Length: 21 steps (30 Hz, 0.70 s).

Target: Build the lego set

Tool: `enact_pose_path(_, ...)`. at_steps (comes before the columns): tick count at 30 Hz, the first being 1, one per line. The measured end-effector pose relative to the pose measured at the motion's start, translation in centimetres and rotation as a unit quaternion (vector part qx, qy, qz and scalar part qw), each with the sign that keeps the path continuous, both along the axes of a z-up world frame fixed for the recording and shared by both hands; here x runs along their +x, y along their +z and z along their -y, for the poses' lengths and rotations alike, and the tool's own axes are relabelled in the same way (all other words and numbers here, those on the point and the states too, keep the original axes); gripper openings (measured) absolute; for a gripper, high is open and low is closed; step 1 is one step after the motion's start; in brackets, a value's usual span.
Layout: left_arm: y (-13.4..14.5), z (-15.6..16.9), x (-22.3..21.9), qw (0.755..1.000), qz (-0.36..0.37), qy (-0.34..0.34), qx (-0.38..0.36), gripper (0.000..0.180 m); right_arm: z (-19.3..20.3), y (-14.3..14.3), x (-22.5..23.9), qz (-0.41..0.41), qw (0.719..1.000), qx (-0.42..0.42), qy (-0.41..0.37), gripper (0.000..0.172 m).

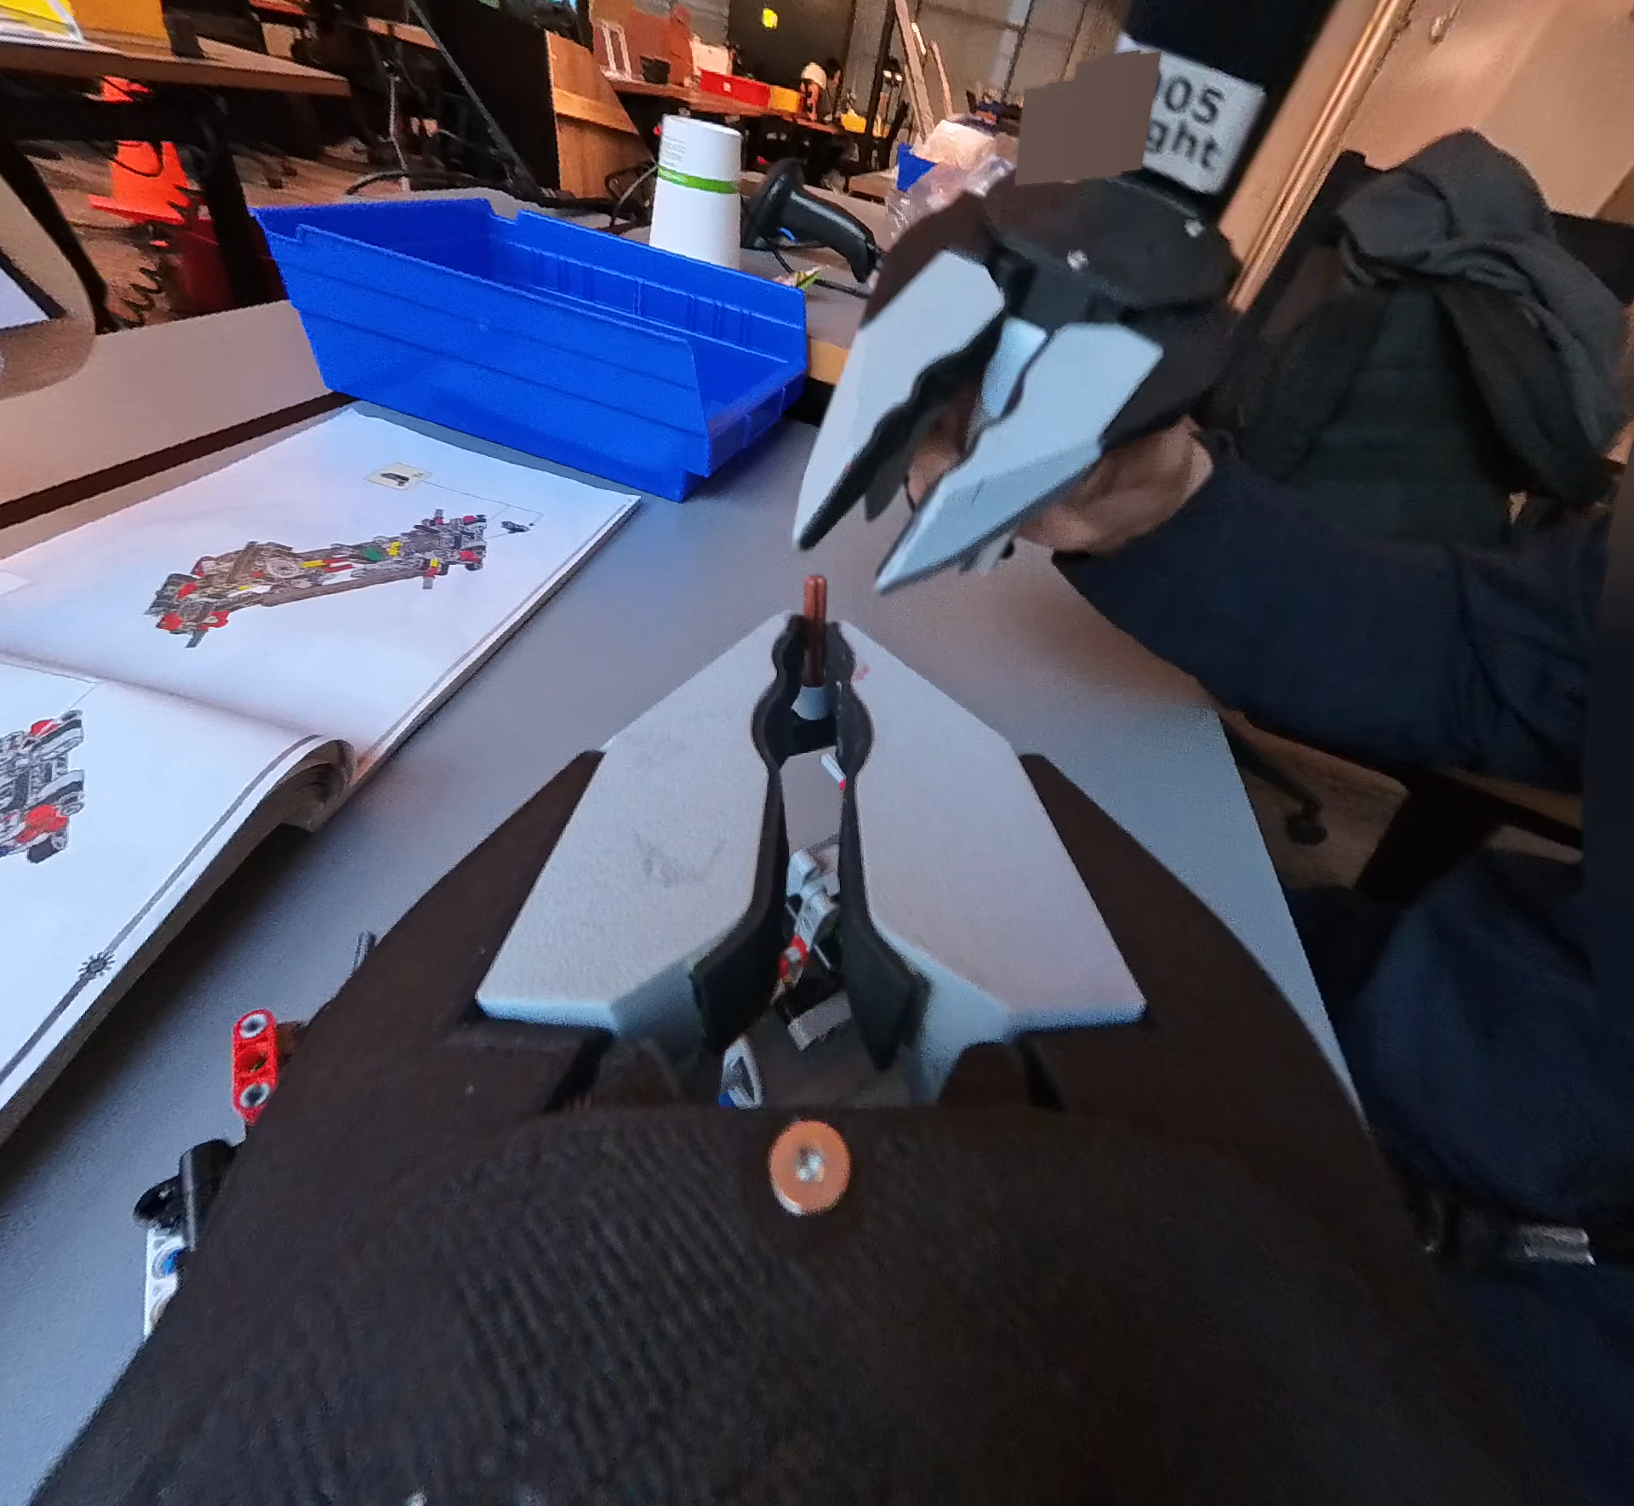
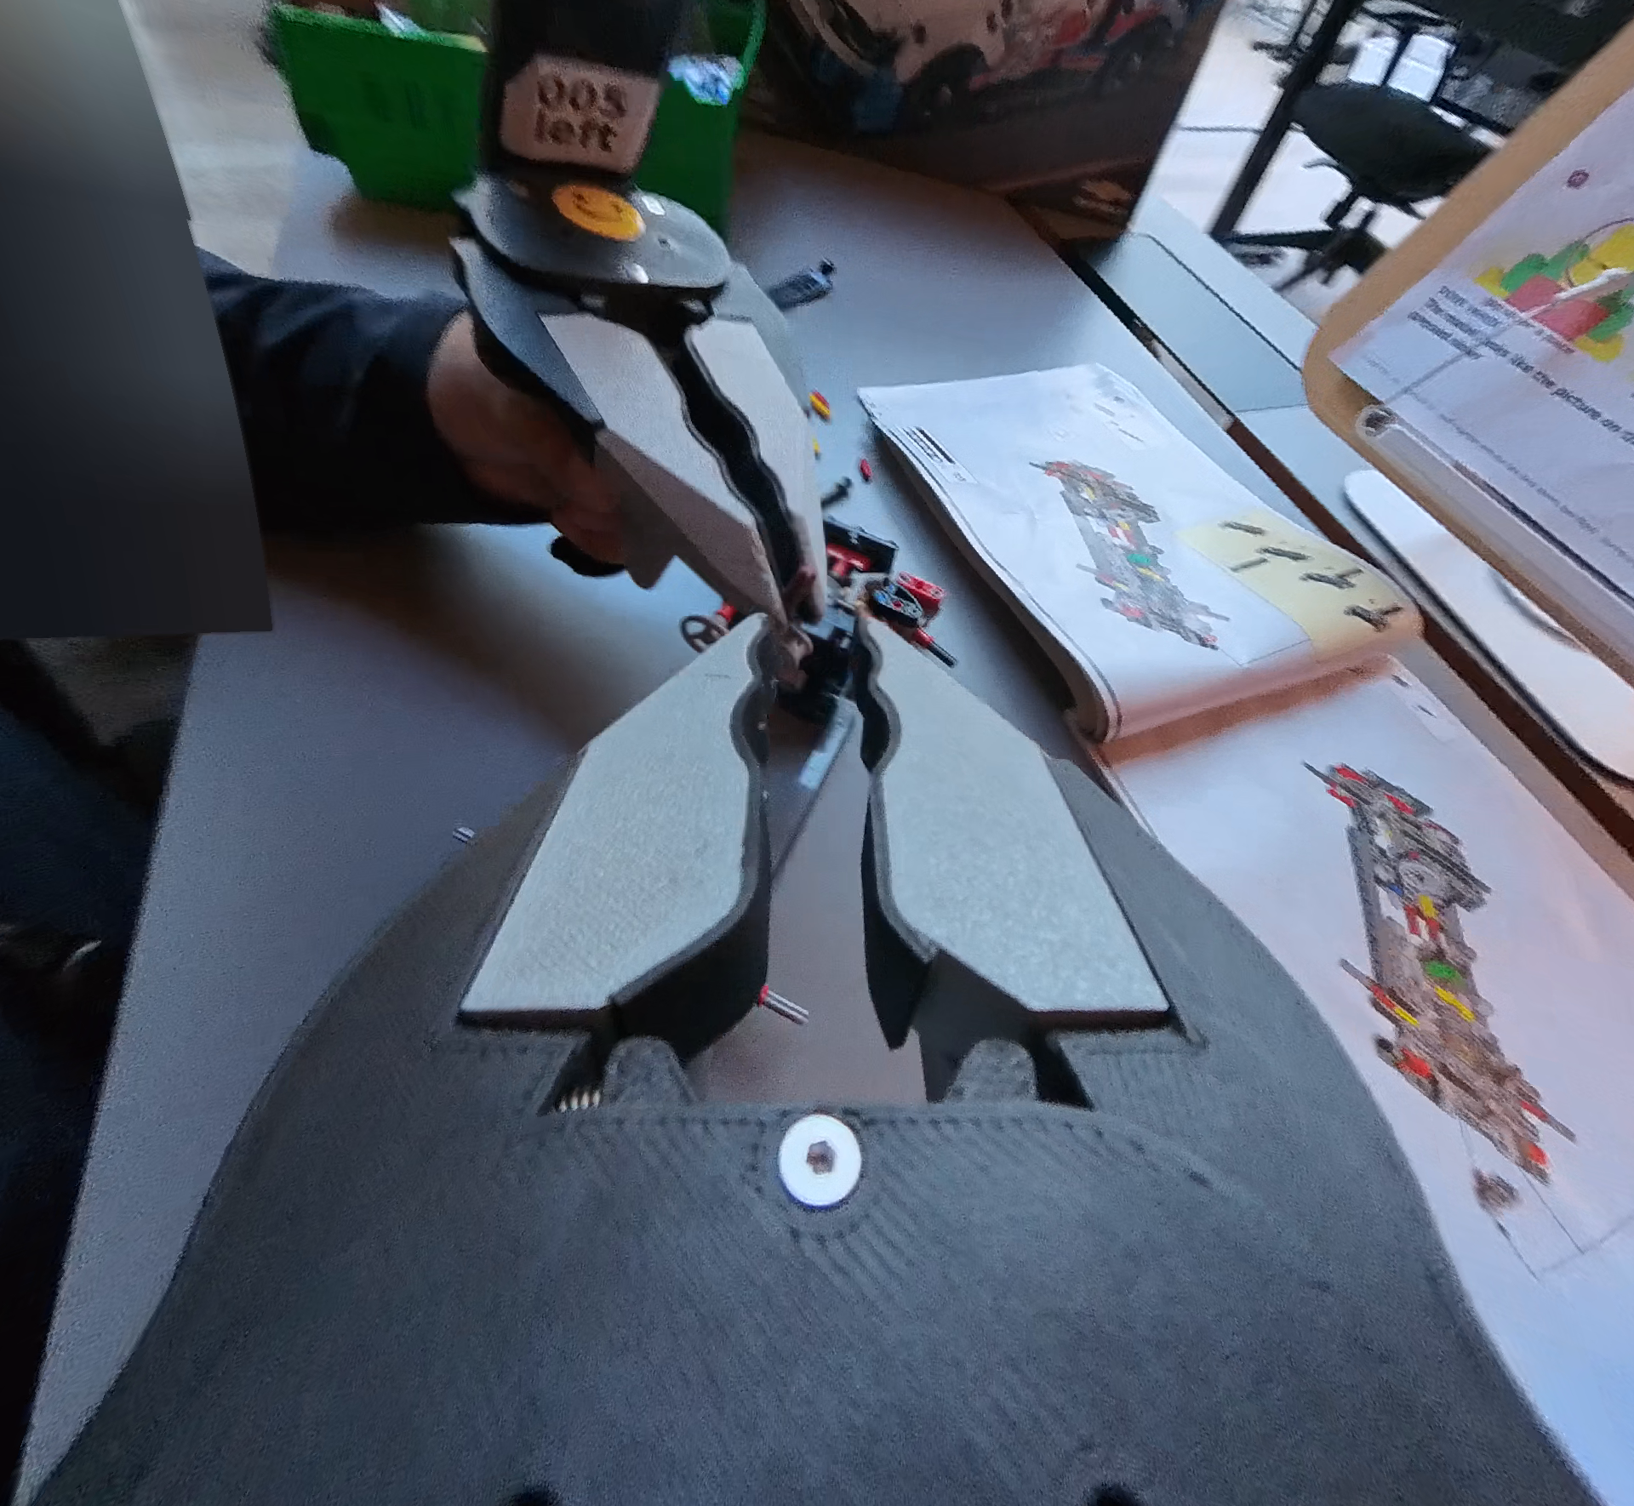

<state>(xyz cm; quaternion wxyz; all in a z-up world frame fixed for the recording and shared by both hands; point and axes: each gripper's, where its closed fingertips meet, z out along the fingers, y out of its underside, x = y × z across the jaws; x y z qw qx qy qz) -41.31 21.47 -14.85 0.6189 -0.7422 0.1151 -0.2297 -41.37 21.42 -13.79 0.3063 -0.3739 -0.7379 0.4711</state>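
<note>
Reddish-brown pin [image 1: 814, 633] stands upright, clamped between the nearly closed fingers of the left gripper [image 1: 814, 641], its tip left exposed. Just above the pin hovers the right gripper [image 1: 844, 562], partly open and empty, over the grey desk [image 1: 619, 633].

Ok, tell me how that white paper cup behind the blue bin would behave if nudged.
The white paper cup looks tall and narrow, standing with its wider end down, so it probably resists a low nudge yet tips from a high one. It looks thin-walled, so likely light and easily crushed. Once on its side, it would probably roll in a curve.
</note>
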Motion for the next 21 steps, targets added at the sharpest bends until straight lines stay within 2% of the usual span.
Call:
enact_pose_path(2, -0.3, 0.1, 0.5, 1.0, -0.007, -0.014, -0.004, 0.002, 0.3, 0.5, 0.3, 0.002, 0.999, -0.024, 0.031, 0.015)
enact_pose_path(6, -0.4, 0.3, 1.5, 0.999, -0.004, -0.041, -0.002, 0.002, 0.9, 0.0, 0.5, 0.012, 0.998, -0.012, 0.068, 0.014)
enact_pose_path(13, -0.5, 0.6, 2.2, 0.998, -0.008, -0.064, -0.001, 0.002, 2.0, -0.6, 0.7, 0.019, 0.995, -0.02, 0.1, 0.002)
enact_pose_path(21, -0.2, 0.8, 2.6, 0.998, -0.013, -0.069, 0.005, 0.002, 2.1, -0.4, 1.0, 0.025, 0.993, -0.049, 0.108, 0.004)
